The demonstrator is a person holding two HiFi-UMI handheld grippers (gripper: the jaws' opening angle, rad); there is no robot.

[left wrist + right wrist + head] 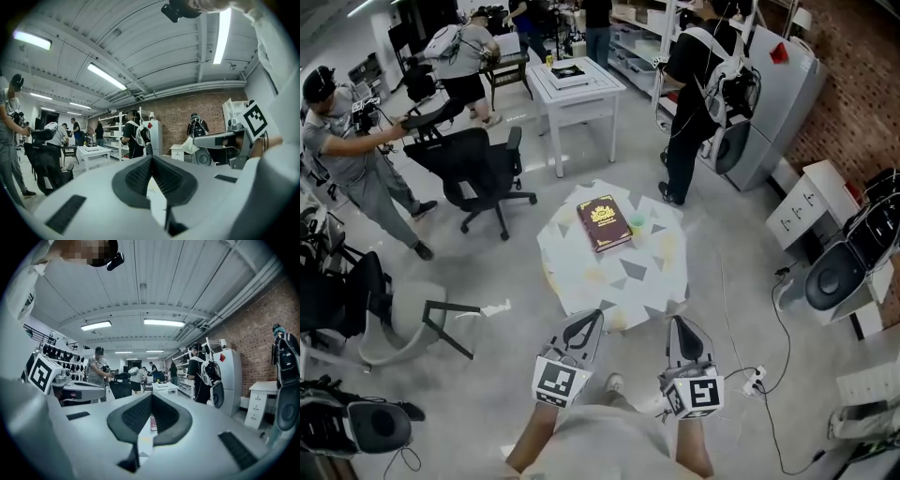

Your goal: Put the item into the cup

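Note:
A small table under a white patterned cloth stands ahead of me. On it lies a dark red book, and a small pale green cup sits just off the book's right edge. I cannot make out any other loose item on the cloth. My left gripper and right gripper hover side by side at the table's near edge, both shut with nothing between them. In the left gripper view the left gripper has its pads meeting at the tip. The right gripper looks the same in its own view, with the book showing below the pads.
A black office chair stands left of the table and a grey chair lies nearer on the left. A person stands just behind the table on the right. A cable and plug strip lie on the floor to my right. White drawers stand further right.

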